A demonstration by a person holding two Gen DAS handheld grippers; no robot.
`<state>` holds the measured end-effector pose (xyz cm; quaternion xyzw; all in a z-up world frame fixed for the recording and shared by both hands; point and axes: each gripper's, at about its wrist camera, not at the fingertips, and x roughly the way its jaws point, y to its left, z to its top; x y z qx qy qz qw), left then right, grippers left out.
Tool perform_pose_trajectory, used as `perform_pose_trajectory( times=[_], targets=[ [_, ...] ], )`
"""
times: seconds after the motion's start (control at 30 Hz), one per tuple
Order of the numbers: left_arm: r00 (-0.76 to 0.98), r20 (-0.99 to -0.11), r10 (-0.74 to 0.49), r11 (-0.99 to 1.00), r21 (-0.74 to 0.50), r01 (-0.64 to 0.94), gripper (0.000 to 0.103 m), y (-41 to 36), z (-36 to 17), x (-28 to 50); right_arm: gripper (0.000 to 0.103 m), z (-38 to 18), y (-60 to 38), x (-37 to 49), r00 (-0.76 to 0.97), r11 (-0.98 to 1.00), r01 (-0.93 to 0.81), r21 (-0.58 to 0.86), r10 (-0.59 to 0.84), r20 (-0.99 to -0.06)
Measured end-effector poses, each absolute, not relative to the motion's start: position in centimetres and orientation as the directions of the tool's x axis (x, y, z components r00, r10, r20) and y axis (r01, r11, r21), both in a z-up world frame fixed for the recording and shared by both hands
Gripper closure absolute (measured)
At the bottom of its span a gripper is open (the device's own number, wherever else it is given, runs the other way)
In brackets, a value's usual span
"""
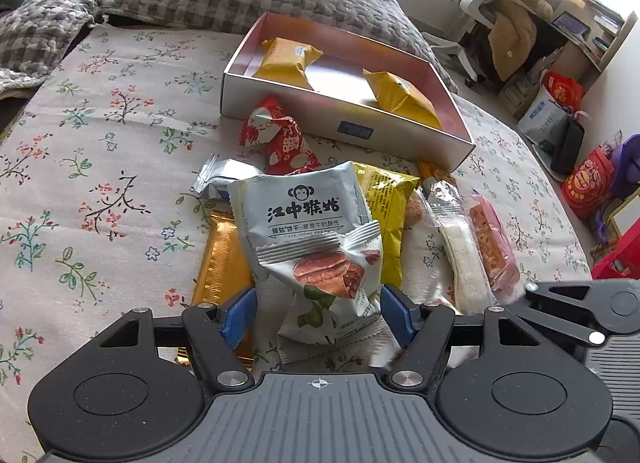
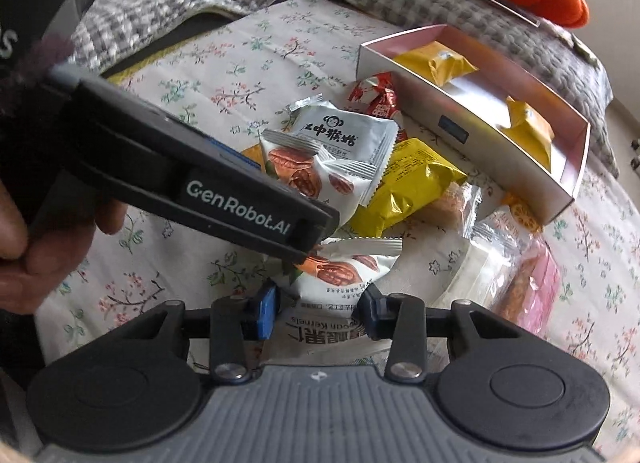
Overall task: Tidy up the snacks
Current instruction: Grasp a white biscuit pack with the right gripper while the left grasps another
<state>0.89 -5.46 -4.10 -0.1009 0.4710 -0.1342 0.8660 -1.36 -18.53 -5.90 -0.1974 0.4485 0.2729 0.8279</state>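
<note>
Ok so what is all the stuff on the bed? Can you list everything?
Box: one, silvery with pink inside, far side of the cloth.
Yellow packets: two in the box, one more in the pile.
Red packets: two, by the box front.
Monkey biscuit packet: one, grey-white, top of the pile.
Pecan packets: two, white, one between each gripper's fingers.
Gold packet: one, under the pile.
Clear-wrapped bars: two, white and orange-pink, beside the pile.
Flowery cloth: one, cream, under everything.
Left hand-held gripper, right hand-held gripper: black, blue pads.
Hand: one, holding the left gripper.
</note>
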Motion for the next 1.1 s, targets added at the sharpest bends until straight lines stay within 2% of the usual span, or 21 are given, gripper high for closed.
perform_pose_trajectory(
  times=[0.3,0.37,0.47,0.57,0.87,1.1],
  targets=[
    [0.542,-0.786,-0.297,0.955,-0.249,0.161,0.036,-6.3,-3.9,0.6,0.066,-5.0,-21.6,-1.9,0.475,0.889,-0.458,-0.006,0.239,-0.847],
    [0.55,-0.783,-0.289,0.957,-0.238,0.165,0.05,-6.4,-3.9,0.7,0.066,-5.0,-21.8,-1.6,0.482,0.899,-0.439,-0.001,0.235,-0.844],
    [0.543,-0.778,-0.318,0.948,-0.273,0.164,0.064,-6.0,-4.0,0.7,0.066,-4.9,-22.1,-1.3,0.483,0.906,-0.422,0.03,0.253,-0.838],
    [0.542,-0.774,-0.328,0.944,-0.278,0.175,0.071,-6.1,-4.0,0.6,0.066,-5.0,-22.3,-1.1,0.486,0.911,-0.411,0.037,0.254,-0.836],
    [0.543,-0.764,-0.347,0.938,-0.298,0.18,0.08,-5.8,-3.6,0.4,0.066,-4.6,-22.9,-0.9,0.5,0.924,-0.375,0.071,0.266,-0.824],
    [0.535,-0.762,-0.364,0.93,-0.322,0.176,0.081,-5.4,-3.3,0.2,0.066,-4.6,-23.2,-0.8,0.511,0.934,-0.346,0.084,0.263,-0.818]
  ],
)
